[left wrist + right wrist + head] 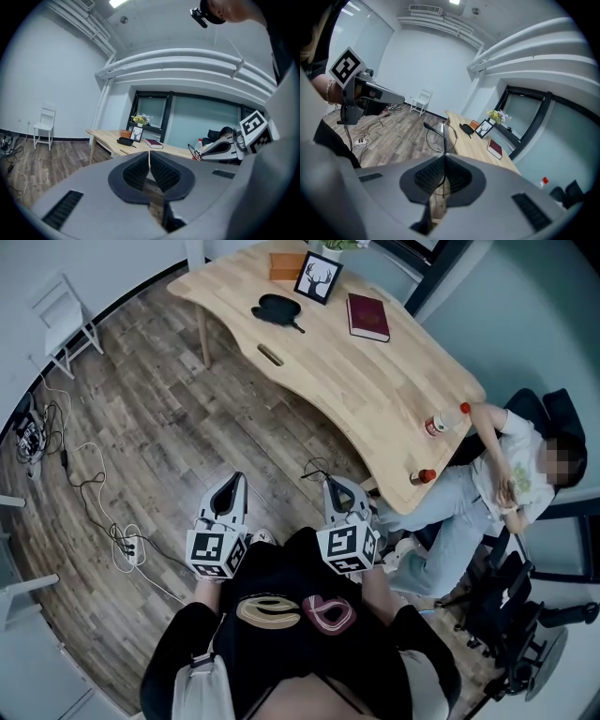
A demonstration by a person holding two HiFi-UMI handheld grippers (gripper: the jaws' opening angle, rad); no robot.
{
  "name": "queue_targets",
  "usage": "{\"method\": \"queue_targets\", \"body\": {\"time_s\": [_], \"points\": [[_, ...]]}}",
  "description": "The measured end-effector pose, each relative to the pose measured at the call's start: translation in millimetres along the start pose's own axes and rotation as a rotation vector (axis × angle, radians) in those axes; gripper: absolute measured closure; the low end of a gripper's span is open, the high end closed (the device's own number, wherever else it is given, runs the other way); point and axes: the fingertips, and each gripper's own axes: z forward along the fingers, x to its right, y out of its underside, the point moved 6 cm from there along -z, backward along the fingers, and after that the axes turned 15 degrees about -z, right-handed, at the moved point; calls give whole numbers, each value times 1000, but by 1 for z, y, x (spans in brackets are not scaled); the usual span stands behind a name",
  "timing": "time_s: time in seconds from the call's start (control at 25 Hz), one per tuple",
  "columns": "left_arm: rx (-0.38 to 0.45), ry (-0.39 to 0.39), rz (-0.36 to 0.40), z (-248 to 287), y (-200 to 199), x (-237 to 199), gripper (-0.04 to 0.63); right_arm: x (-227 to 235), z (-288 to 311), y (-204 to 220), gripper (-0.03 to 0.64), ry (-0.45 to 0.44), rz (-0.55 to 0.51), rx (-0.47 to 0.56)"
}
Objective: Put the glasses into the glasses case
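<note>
My right gripper (330,486) is shut on the glasses (317,470), a thin black wire pair. In the right gripper view the glasses (439,135) stick out past the closed pads, one round lens upright. The black glasses case (278,308) lies closed on the far part of the wooden table (375,399), well ahead of both grippers. My left gripper (232,482) is shut with nothing in it, level with the right one above the floor. In the left gripper view the case (125,140) shows small on the table, and the right gripper (220,149) is off to the right.
On the table are a red book (367,317), a picture frame (318,277), an orange box (286,266) and two red-capped bottles (448,420). A person (506,474) sits at its right end. Cables and a power strip (129,549) lie on the floor at left, and a white chair (66,320) stands by the wall.
</note>
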Motion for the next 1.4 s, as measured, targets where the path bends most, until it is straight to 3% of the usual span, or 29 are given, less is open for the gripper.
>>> {"method": "queue_targets", "body": {"time_s": [0.44,0.92,1.16,1.4], "points": [[-1,-30,5,6,-6,-18,572,6,27,-11,604,-22,-27,8],[47,-145,-9,46,-38,-57,572,53,111,-30,604,-57,-116,40],[48,-179,-7,90,-52,-68,572,91,152,-41,604,-76,-142,80],[53,-162,6,151,-65,-63,572,134,189,-34,604,-70,-139,100]]}}
